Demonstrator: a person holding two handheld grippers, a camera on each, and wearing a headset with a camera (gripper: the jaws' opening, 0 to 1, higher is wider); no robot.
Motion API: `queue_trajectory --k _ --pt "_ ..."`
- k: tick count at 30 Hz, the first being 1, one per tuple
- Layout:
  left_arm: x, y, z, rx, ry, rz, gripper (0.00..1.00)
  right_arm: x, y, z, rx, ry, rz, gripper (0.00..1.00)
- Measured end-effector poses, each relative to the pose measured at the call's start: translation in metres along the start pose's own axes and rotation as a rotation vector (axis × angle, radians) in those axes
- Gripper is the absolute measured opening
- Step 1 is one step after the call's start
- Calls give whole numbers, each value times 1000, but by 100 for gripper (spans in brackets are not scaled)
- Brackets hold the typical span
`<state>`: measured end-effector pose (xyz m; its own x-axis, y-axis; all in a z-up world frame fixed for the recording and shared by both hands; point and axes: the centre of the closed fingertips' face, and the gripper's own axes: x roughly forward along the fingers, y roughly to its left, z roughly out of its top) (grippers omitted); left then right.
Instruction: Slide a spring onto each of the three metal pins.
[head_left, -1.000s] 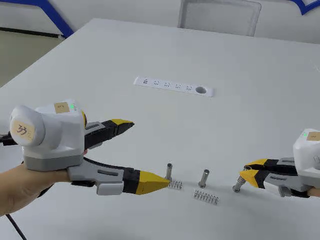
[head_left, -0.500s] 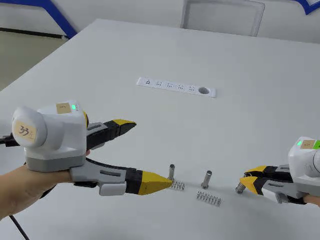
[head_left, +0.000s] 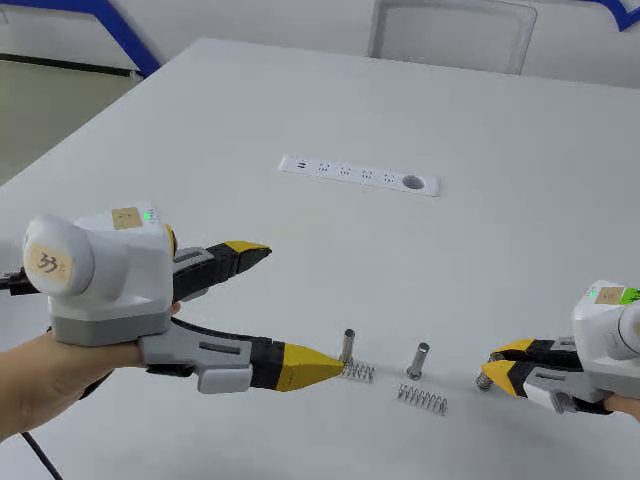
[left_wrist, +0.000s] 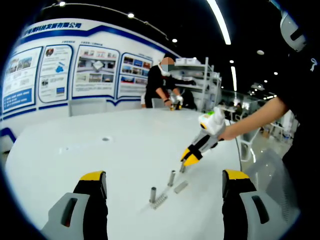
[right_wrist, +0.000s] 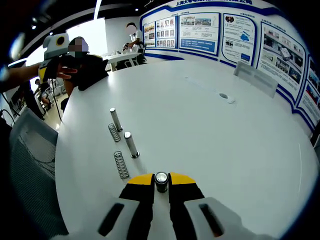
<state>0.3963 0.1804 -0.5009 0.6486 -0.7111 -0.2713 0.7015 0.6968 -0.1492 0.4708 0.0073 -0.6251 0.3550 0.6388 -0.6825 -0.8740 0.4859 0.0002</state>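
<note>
Two bare metal pins (head_left: 348, 345) (head_left: 419, 358) stand upright on the white table (head_left: 420, 120). A loose spring (head_left: 357, 371) lies at the foot of the left pin and another spring (head_left: 422, 400) in front of the middle pin. My right gripper (head_left: 497, 362) is shut on the third pin (head_left: 484, 381), whose lower part looks coiled. In the right gripper view that pin's head (right_wrist: 161, 180) sits between the yellow tips of my right gripper (right_wrist: 161, 184). My left gripper (head_left: 290, 308) is wide open, left of the pins; the pins (left_wrist: 153, 194) (left_wrist: 171, 178) show ahead of it (left_wrist: 165, 176).
A white power strip (head_left: 358, 174) lies further back on the table. A chair back (head_left: 445, 30) stands beyond the far edge. A person (left_wrist: 162, 82) works at a distance in the left gripper view. A cable (head_left: 30, 455) trails from the left gripper.
The head camera has shifted a little. My right gripper has sunk slightly lower around the third pin. The left gripper stays open in the same place.
</note>
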Motion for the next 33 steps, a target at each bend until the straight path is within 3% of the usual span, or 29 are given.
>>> queue_trajectory --k 20,23,26,30,33 --pt "-2 -2 1 2 -4 -1 98 -3 1 6 -2 -1 -11 14" --pt "-3 -2 0 2 -3 0 98 -9 2 11 -12 -18 -17 15" --pt "-3 -2 1 -1 -7 -1 98 -17 -5 23 -49 -60 -63 15" --pt "-3 -3 0 0 -4 -3 98 -27 -5 42 -36 -135 -72 15" --pt "-3 -3 -1 2 3 -6 98 -30 0 49 -45 -148 -59 15"
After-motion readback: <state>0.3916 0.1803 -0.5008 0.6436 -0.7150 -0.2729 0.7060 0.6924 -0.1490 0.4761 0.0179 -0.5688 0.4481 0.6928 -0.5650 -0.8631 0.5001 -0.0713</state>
